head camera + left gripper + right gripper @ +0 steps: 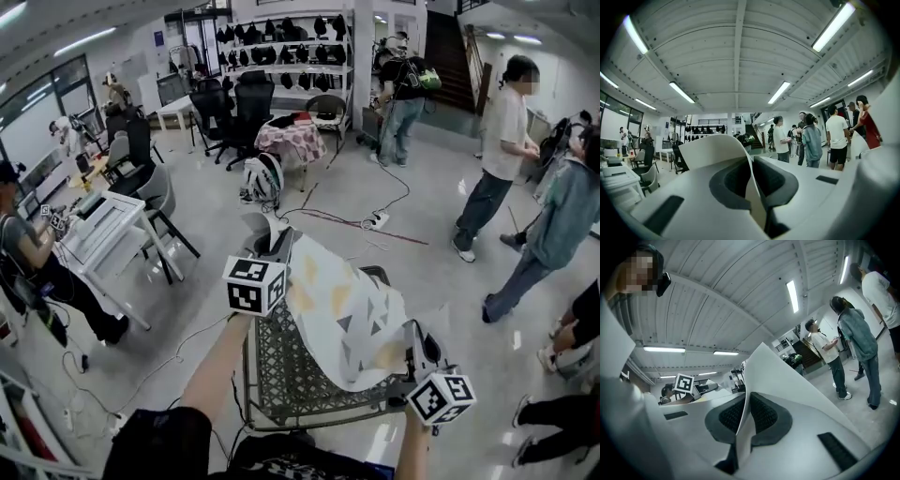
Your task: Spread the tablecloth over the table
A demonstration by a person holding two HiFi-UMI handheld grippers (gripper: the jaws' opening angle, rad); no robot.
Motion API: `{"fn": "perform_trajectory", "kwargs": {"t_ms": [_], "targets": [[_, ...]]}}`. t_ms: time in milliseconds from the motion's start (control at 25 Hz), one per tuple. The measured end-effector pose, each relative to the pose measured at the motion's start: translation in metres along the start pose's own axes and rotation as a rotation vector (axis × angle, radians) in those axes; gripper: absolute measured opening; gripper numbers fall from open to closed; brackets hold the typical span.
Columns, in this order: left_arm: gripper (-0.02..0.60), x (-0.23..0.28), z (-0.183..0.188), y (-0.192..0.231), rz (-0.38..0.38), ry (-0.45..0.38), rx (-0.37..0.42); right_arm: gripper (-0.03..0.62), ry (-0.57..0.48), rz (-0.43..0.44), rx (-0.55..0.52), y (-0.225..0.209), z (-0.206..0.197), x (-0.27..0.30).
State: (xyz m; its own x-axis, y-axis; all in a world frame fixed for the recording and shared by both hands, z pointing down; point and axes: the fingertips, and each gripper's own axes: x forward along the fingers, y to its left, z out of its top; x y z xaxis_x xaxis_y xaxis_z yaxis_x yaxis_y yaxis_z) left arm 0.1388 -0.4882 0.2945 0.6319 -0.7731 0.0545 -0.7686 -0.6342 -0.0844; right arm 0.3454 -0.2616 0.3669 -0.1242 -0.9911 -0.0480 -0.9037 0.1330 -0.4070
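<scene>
Left gripper (751, 176): pressed together on a tablecloth (339, 309) edge, centre frame.
Right gripper (746, 417): pinched the opposite edge, lower right.
Position: the tablecloth hung bunched over the mesh table (281, 380), lower centre.
Technique: firm pinches and an even outward pull looked best for flattening it.

No word, label, brand or number is legible anywhere in these views.
</scene>
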Motion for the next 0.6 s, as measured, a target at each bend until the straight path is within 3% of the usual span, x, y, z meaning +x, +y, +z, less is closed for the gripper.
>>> {"fn": "perform_trajectory", "kwargs": {"t_ms": [200,360,480,600], "targets": [[0.033,0.051,0.046,0.061,0.047,-0.069,0.013,0.020,-0.062,-0.009,-0.031,0.002,0.031,0.064],[0.032,0.051,0.076,0.122,0.130,-0.131,0.068,0.025,-0.118,0.022,-0.030,0.003,0.057,0.111],[0.032,0.042,0.073,0.177,0.205,-0.126,0.119,0.026,-0.103,0.064,-0.034,0.017,0.052,0.155],[0.029,0.031,0.055,0.237,0.251,-0.104,0.091,0.028,-0.055,0.098,-0.043,0.042,0.024,0.204]]}}
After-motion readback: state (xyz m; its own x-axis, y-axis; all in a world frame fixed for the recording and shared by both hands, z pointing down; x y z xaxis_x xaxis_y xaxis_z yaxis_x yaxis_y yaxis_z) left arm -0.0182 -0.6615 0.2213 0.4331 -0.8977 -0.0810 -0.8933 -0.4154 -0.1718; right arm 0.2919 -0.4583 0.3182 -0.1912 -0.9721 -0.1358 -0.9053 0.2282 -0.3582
